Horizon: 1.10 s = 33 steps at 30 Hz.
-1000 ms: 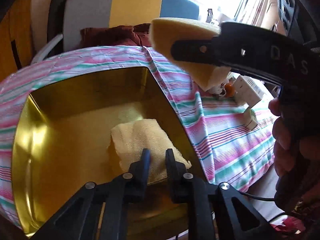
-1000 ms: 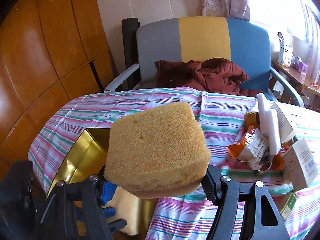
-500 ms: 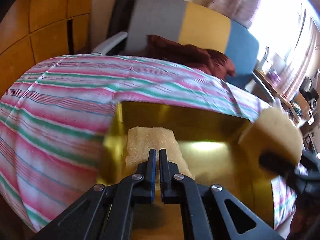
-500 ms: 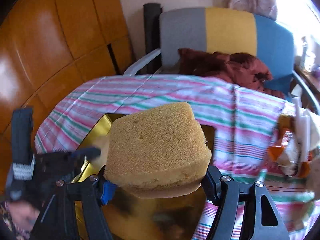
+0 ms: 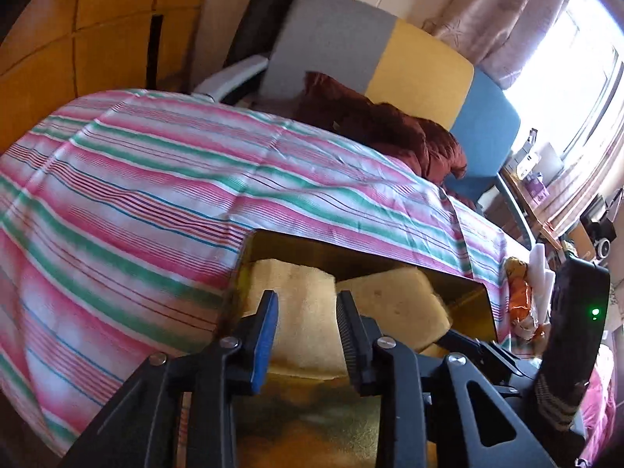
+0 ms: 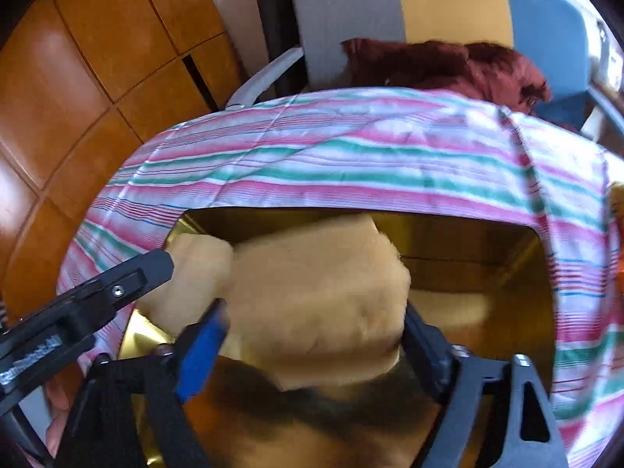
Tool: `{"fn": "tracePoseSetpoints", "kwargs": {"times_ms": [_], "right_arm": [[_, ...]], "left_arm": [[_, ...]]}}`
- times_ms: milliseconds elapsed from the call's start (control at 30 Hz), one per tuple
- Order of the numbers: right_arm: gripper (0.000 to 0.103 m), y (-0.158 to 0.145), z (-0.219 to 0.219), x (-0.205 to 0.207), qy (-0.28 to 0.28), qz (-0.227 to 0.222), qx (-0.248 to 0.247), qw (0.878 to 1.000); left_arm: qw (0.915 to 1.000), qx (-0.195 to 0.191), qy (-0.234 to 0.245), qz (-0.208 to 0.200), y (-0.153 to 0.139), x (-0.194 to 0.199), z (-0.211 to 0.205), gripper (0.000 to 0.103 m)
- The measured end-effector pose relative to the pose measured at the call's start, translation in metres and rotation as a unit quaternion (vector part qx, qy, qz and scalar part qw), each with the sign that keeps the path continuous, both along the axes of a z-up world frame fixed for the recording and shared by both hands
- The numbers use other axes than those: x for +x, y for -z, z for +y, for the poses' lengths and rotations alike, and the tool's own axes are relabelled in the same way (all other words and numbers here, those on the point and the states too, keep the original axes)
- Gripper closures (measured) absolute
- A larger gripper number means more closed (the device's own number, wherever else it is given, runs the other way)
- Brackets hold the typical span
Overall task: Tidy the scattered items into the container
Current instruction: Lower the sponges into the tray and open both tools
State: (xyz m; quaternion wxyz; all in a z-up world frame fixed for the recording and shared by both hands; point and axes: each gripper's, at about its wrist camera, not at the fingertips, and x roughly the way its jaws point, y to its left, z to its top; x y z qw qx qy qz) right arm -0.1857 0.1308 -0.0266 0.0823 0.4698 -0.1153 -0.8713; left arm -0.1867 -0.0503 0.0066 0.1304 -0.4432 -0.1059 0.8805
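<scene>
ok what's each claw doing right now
left claw: jaws just been opening, holds nothing
right claw: jaws just been opening, big sponge loose between them

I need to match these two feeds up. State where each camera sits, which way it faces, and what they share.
Left wrist: on the left gripper, looking down into the gold tin; its own open fingers and the right gripper show.
Right wrist: on the right gripper, aimed into the tin; its jaws, just opening, flank the big sponge; the left gripper shows.
Shared: tin, both sponges, striped cloth, chair.
</scene>
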Motion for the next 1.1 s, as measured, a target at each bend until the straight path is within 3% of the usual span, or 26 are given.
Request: {"fn": "tracePoseSetpoints", "kwargs": {"times_ms": [100,200,267,400,467,600,1100], "right_arm": [[0.012,-0.006,0.010,0.012,-0.002,0.004,-0.041,0.999],[0.015,-0.012,0.022,0.028,0.017,0.022,-0.038,0.999],[0.039,-0.012,0.024,0.028,0.015,0.023,-0.028,0.999],[0.054,-0.002,0.016,0.011,0.006,-0.004,-0.007,1.000],[0.054,0.005,0.008,0.004,-0.022,-0.020,-0.021,0.999],[0.053,0.012,-0.007,0.004,-0.045,-0.019,-0.028,0.998],[0.030,-0.046,0.017,0.067,-0.038,0.063,0.019,0.997]], "left_arm": [[0.9995,-0.012,-0.004,0.029,-0.006,0.015,-0.003,0.075],[0.9983,-0.051,0.011,0.027,-0.002,0.022,0.006,0.078],[0.9962,-0.082,0.024,0.016,0.007,0.022,0.015,0.083],[0.9955,-0.093,0.017,0.009,0.015,0.014,0.018,0.084],[0.9963,-0.086,0.003,0.003,0.014,0.008,0.014,0.084],[0.9993,-0.036,-0.003,0.005,0.006,0.009,0.005,0.083],[0.9990,-0.032,-0.029,0.013,0.001,0.074,0.035,0.077]]}}
